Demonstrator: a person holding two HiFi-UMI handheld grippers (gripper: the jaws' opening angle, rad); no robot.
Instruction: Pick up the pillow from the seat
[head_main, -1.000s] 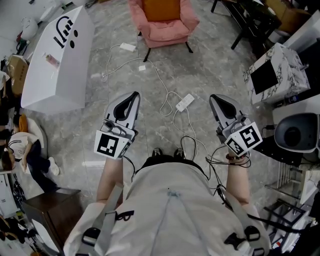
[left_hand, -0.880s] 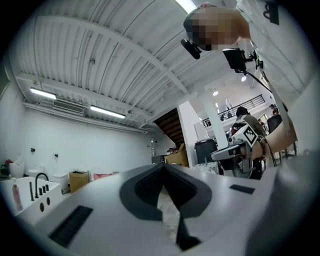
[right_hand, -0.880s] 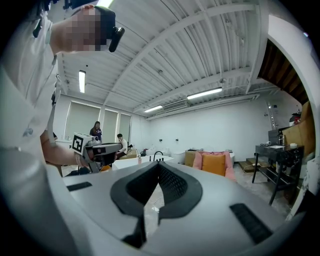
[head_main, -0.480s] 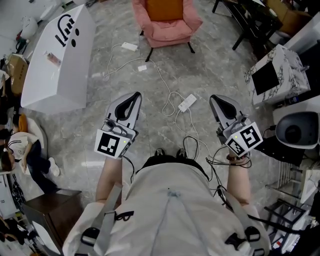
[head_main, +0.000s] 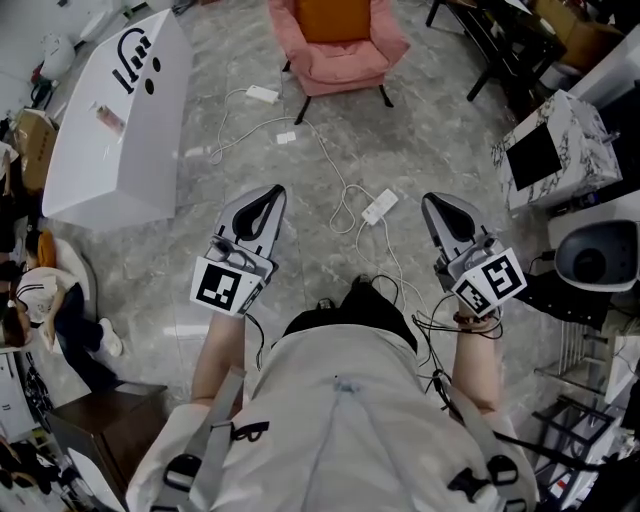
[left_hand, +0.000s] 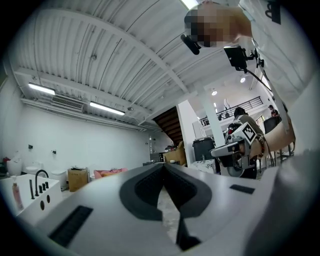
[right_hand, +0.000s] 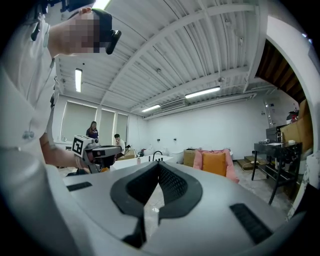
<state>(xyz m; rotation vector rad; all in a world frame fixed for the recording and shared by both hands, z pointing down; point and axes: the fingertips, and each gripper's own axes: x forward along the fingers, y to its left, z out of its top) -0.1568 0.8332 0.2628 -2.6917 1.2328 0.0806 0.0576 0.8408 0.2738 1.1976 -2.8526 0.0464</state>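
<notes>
Two grippers, the left gripper (head_main: 268, 200) and the right gripper (head_main: 438, 208), are hovering empty, jaws pressed together. The orange pillow (head_main: 330, 15) is sitting on the pink armchair (head_main: 352, 62) at twelve o'clock, well apart. I judge the approach is just starting; next comes walking closer and opening jaws.

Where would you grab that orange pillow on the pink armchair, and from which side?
Probably its top edge, coming from the open front. The pillow looks propped upright against the back of the armchair, with an armrest on each side, so only front and top are free. Being soft, that edge should pinch easily.
</notes>
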